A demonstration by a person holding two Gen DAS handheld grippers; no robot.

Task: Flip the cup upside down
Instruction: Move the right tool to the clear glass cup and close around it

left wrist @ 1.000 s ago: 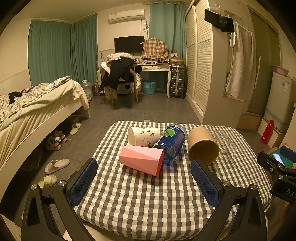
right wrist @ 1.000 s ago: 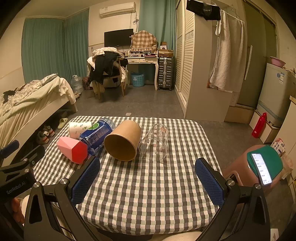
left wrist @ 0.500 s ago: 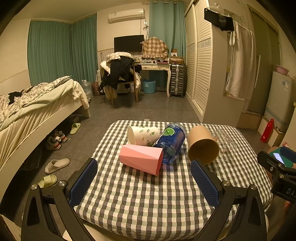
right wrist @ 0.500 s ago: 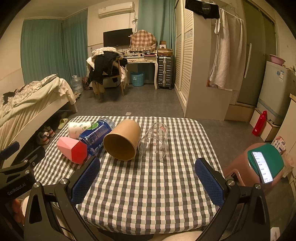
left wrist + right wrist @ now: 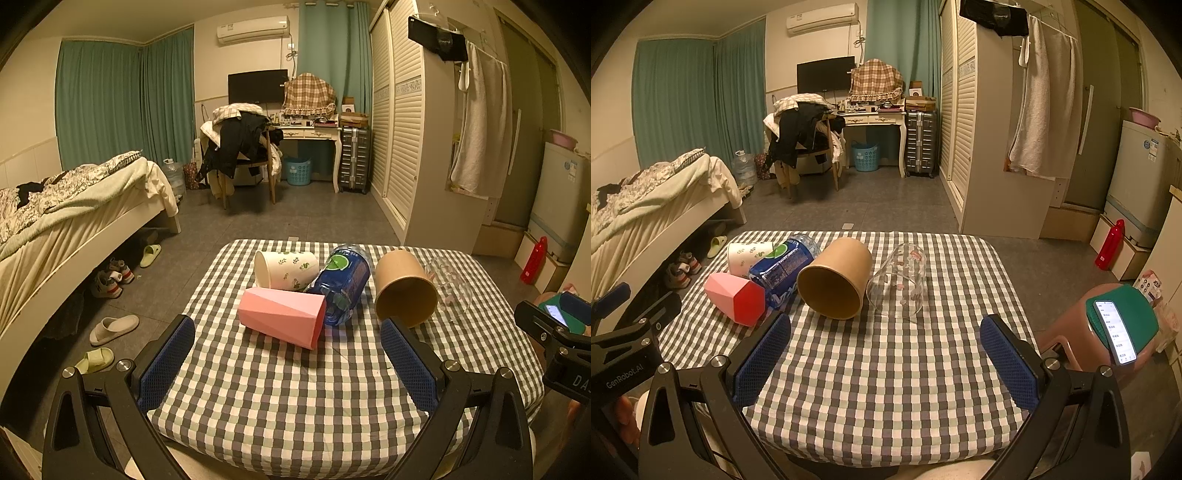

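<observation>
Right wrist view: glass cup (image 5: 899, 286) lies ahead of both wide-spread, empty tongs (image 5: 886, 354).

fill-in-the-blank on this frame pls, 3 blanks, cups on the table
1. The pink cup lies on its ____.
2. The clear glass sits directly beside the ____ paper cup.
3. Both the left gripper and the right gripper are ____ and hold nothing.

Missing words: side; brown; open
</observation>
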